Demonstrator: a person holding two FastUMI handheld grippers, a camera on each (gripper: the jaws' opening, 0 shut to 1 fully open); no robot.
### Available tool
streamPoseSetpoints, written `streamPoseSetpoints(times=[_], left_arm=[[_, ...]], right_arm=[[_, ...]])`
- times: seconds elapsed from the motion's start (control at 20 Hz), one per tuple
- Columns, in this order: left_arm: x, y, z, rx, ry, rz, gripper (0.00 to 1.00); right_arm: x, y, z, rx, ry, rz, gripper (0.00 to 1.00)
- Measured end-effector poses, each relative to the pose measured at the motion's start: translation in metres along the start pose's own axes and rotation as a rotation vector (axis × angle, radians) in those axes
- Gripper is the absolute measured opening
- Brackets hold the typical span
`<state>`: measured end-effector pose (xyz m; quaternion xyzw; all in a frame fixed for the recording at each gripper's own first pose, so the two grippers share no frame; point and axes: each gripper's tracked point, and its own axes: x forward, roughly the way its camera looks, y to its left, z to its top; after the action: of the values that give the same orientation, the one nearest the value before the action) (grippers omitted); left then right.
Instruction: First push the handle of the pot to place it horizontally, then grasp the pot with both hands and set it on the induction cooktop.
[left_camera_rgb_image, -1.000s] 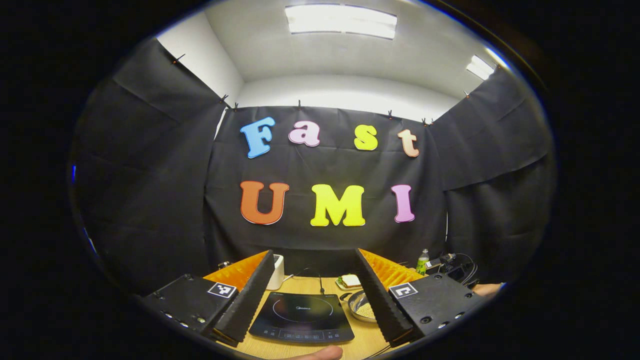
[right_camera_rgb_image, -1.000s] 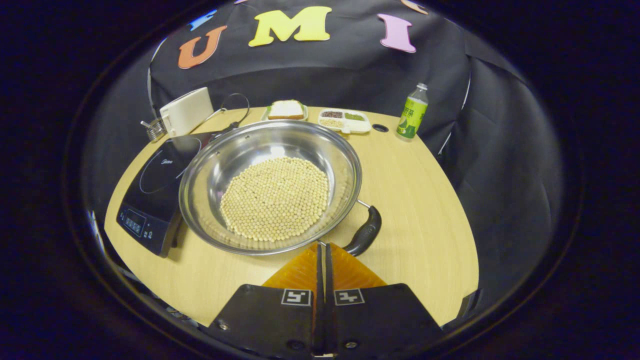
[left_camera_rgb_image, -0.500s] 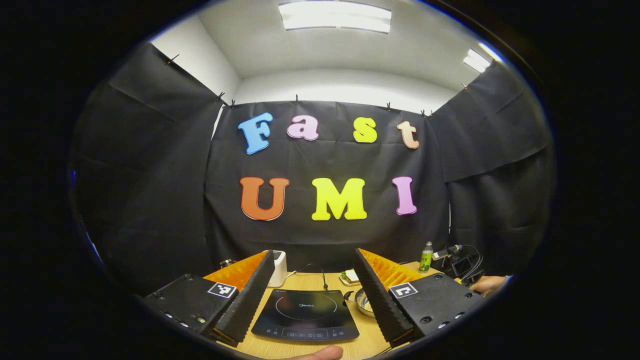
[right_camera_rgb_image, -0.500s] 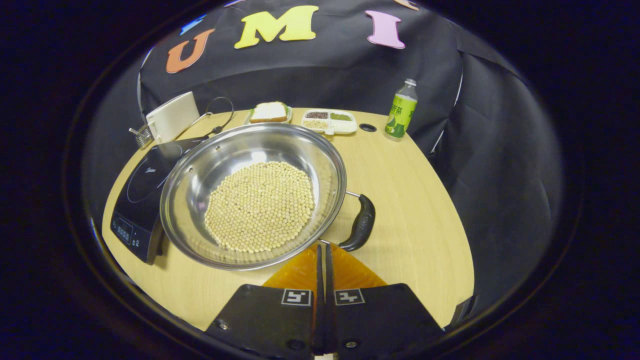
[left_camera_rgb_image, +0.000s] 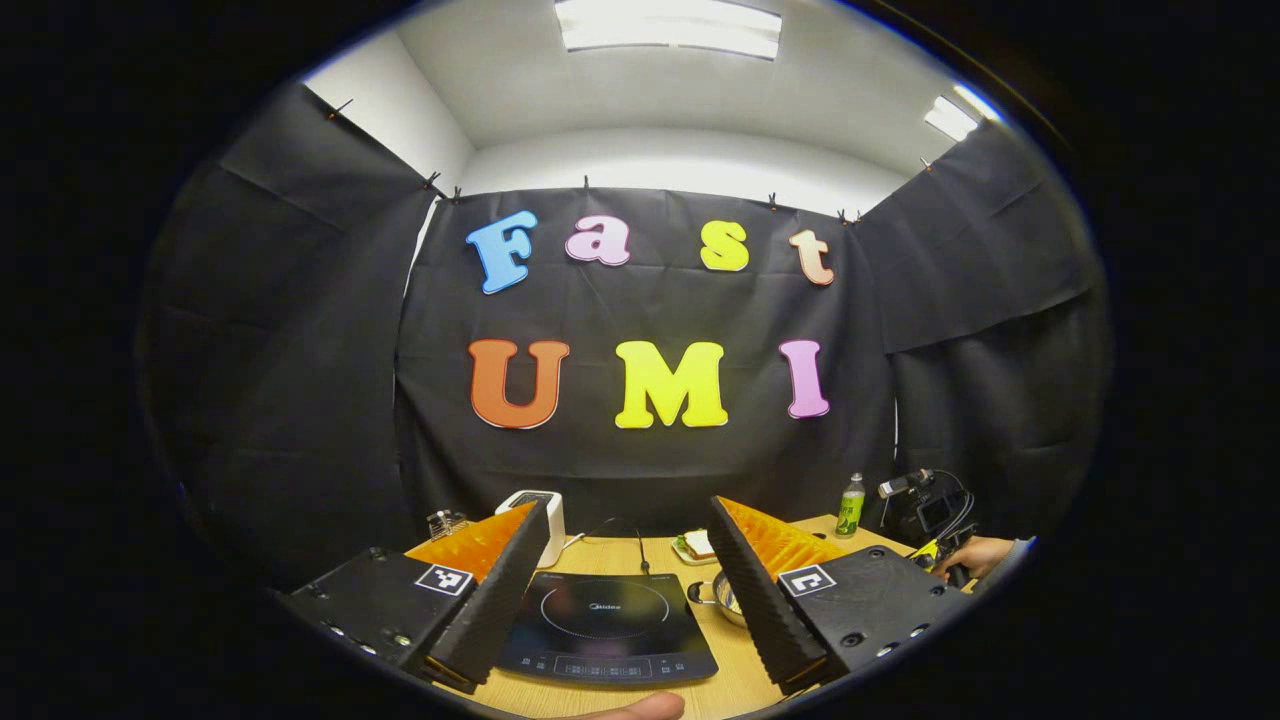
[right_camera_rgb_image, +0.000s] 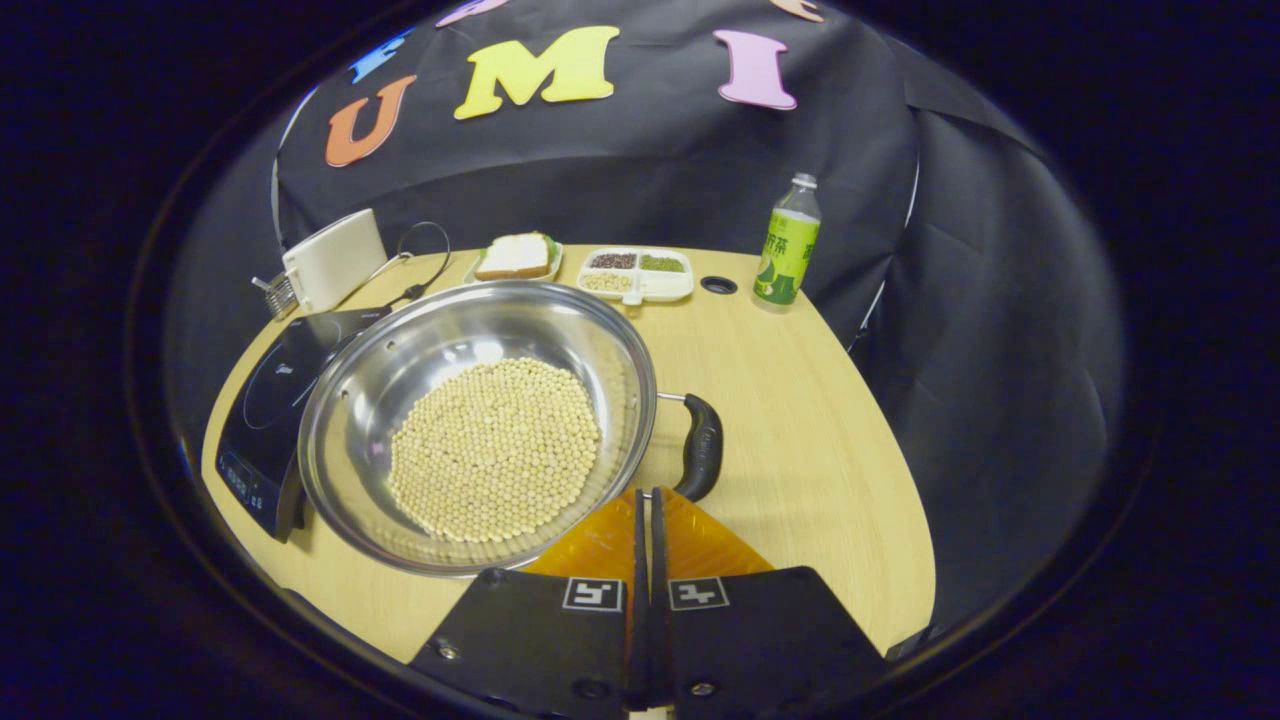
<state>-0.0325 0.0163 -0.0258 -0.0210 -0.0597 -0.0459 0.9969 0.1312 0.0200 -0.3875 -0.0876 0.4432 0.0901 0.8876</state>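
The right gripper (right_camera_rgb_image: 645, 495) has its two fingers pressed together with nothing between them, and the tips sit just beside the near rim of the pot (right_camera_rgb_image: 475, 420), close to the black handle (right_camera_rgb_image: 702, 448). The pot is a wide, shiny metal bowl on the wooden table (right_camera_rgb_image: 800, 440), with its far left edge touching or hanging over the induction cooktop (right_camera_rgb_image: 262, 400) — I cannot tell which. It is about half full of small pale beans (right_camera_rgb_image: 495, 448), so I think it will be heavy and the beans may slide if it tips. The metal looks smooth and slippery, so the handle on each side is the best place to hold it; a second small handle shows in the left gripper view (left_camera_rgb_image: 700, 592). The left gripper (left_camera_rgb_image: 625, 590) has its fingers spread wide apart, held up above the cooktop (left_camera_rgb_image: 605, 630) and holding nothing. Farther back stand a green bottle (right_camera_rgb_image: 785, 245), a tray of seeds (right_camera_rgb_image: 640, 275), a sandwich (right_camera_rgb_image: 515, 257) and a white box (right_camera_rgb_image: 335, 260). The cooktop has a small word on it and the bottle has a label — both too small to read.
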Motion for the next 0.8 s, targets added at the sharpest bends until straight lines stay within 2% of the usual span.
streamPoseSetpoints(times=[0.05,0.25,0.3,0.45,0.55,0.65,0.75,0.8], left_arm=[[0.003,-0.001,0.002,0.004,-0.009,0.0,0.95],[0.021,-0.002,-0.003,0.009,0.013,0.008,0.95],[0.027,-0.002,-0.005,0.003,0.025,0.012,0.95],[0.044,-0.005,-0.013,-0.013,0.057,0.017,0.95],[0.057,-0.006,-0.027,-0.01,0.088,0.016,0.95],[0.07,-0.011,-0.042,-0.004,0.122,0.004,0.95],[0.088,-0.013,-0.058,-0.002,0.162,0.001,0.95],[0.095,-0.015,-0.065,-0.004,0.179,-0.001,0.95]], right_arm=[[0.003,-0.002,0.003,-0.007,-0.006,-0.005,0.04],[0.014,-0.009,0.013,-0.015,-0.037,-0.022,0.04],[0.017,-0.011,0.015,-0.013,-0.043,-0.022,0.01],[0.025,-0.015,0.02,-0.009,-0.044,-0.024,0.04],[0.025,-0.016,0.023,-0.01,-0.05,-0.018,0.01],[0.022,-0.015,0.029,0.023,-0.067,0.006,0.04],[0.016,-0.017,0.036,0.053,-0.103,0.012,0.02],[0.012,-0.019,0.038,0.059,-0.117,0.01,0.08]])
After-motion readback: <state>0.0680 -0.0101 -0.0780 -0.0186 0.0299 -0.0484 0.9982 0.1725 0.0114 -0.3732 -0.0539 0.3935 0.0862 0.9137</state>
